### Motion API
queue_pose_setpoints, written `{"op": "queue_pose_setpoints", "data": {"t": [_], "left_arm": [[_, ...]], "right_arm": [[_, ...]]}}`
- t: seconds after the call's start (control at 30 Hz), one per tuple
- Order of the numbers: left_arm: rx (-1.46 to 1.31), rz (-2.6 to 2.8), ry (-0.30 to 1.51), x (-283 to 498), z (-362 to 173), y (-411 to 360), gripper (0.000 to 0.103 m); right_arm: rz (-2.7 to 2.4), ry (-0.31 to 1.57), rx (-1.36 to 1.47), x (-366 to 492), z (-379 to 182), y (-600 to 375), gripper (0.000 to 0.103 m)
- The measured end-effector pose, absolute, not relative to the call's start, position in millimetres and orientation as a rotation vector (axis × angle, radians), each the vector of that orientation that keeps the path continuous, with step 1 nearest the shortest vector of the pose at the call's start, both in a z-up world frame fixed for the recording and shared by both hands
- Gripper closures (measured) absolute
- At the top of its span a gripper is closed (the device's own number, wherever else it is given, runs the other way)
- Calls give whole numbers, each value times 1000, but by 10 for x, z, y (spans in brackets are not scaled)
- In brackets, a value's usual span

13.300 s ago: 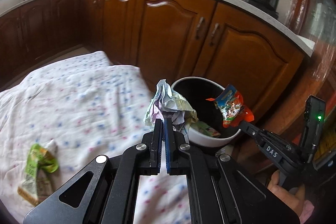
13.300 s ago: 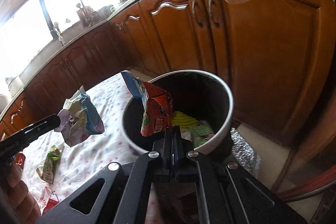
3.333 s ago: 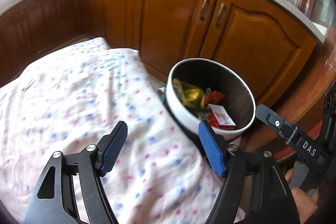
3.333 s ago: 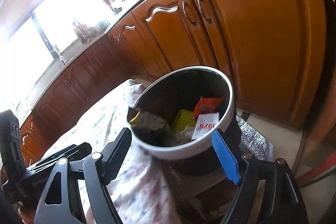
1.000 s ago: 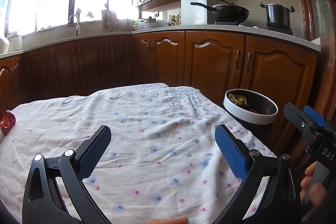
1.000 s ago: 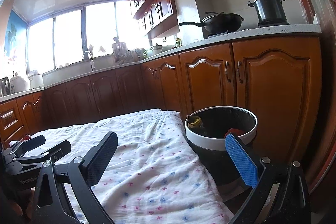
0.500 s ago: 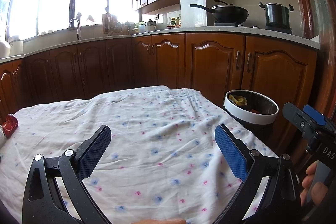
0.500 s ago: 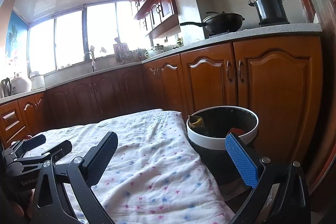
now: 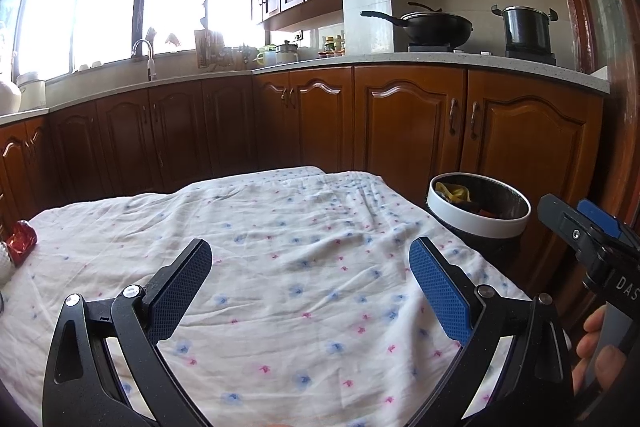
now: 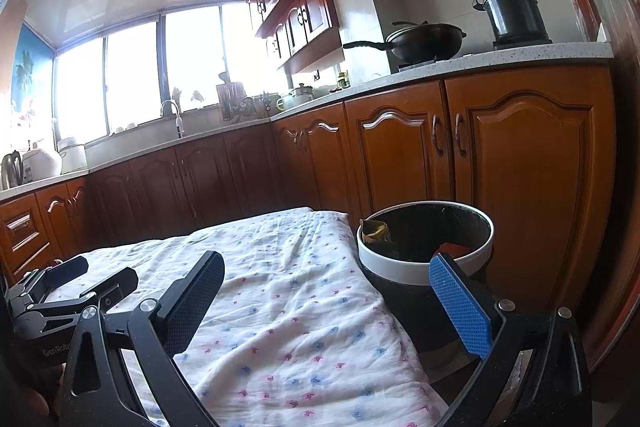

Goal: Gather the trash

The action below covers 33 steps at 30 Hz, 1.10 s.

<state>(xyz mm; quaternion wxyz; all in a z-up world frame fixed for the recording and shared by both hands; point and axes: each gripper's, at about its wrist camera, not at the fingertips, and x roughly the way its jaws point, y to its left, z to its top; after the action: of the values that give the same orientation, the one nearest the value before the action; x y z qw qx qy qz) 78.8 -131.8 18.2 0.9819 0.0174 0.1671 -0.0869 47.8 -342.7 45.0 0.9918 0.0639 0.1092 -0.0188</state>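
Observation:
A round bin (image 9: 478, 223) with a white rim stands off the table's right end, with wrappers inside; it also shows in the right wrist view (image 10: 424, 267). My left gripper (image 9: 310, 275) is open and empty, held above the flowered cloth (image 9: 280, 247). My right gripper (image 10: 326, 291) is open and empty, held over the cloth's right edge beside the bin. A red wrapper (image 9: 20, 239) lies at the cloth's far left edge. The right gripper shows at the right of the left wrist view (image 9: 580, 227), and the left gripper at the left of the right wrist view (image 10: 72, 291).
Brown kitchen cabinets (image 9: 400, 123) run behind the table and bin. The counter holds a wok (image 9: 432, 25), a pot (image 9: 526, 27) and a sink tap (image 9: 146, 57). A white object (image 9: 4, 259) sits at the cloth's left edge.
Both grippers have lifted and tilted up slightly over the last second, staying open and empty. Earlier they held wrappers over the bin and released them.

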Motion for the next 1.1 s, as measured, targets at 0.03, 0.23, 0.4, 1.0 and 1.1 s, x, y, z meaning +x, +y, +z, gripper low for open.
{"op": "queue_pose_setpoints", "data": {"t": [0.03, 0.23, 0.4, 1.0, 1.1], "left_arm": [[36, -176, 336, 790, 181, -1320, 2], [37, -179, 338, 784, 184, -1322, 2], [35, -181, 339, 780, 186, -1325, 2], [39, -184, 342, 783, 173, -1329, 2], [38, -186, 345, 786, 172, -1327, 2]], "right_arm": [[-38, 219, 129, 478, 449, -3428, 0], [-35, 215, 130, 469, 458, -3400, 0], [-33, 213, 131, 469, 462, -3396, 0], [-30, 208, 132, 439, 511, -3367, 0], [-27, 218, 135, 454, 513, -3373, 0]]}}
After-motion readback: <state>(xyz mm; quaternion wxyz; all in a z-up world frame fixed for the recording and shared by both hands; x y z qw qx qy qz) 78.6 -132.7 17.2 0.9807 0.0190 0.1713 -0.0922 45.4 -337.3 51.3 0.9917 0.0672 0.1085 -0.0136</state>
